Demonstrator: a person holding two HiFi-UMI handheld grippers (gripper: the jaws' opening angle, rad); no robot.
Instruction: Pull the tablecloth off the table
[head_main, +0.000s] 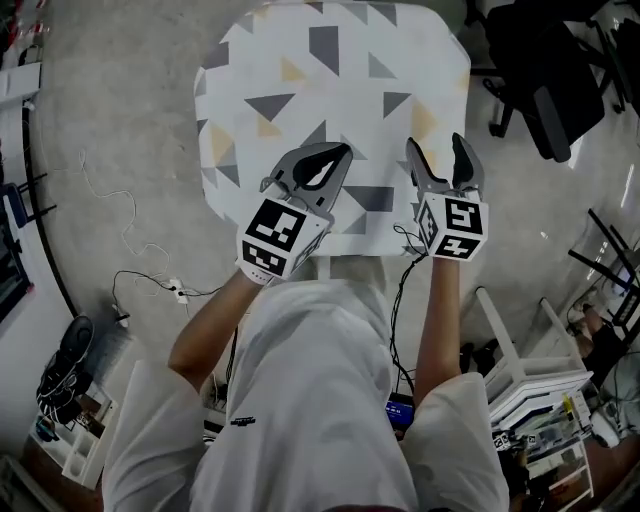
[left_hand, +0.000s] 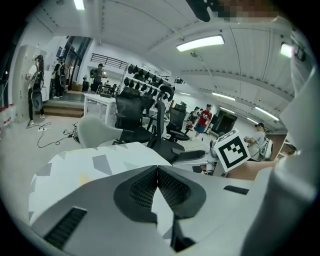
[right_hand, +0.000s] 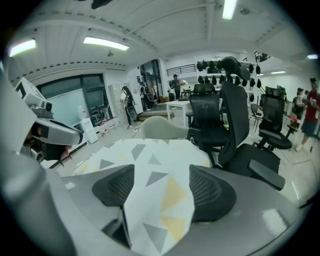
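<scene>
A white tablecloth (head_main: 330, 90) printed with grey and yellow triangles covers a small table. Both grippers hover over its near edge. My left gripper (head_main: 343, 150) is shut, its tips pointing across the cloth; in the left gripper view the pads (left_hand: 145, 187) meet at the tip (left_hand: 157, 169) with the tablecloth (left_hand: 90, 165) lying beyond and showing through the gap behind them. Nothing is visibly pinched. My right gripper (head_main: 435, 145) stands open near the right corner. In the right gripper view the tablecloth (right_hand: 150, 150) spreads under and between its jaws (right_hand: 161, 172), apart from both pads.
A black office chair (head_main: 545, 80) stands by the table's far right corner. Cables (head_main: 130, 270) trail on the floor at the left. A white rack (head_main: 540, 390) sits at the lower right. The right gripper's marker cube (left_hand: 232, 150) shows in the left gripper view.
</scene>
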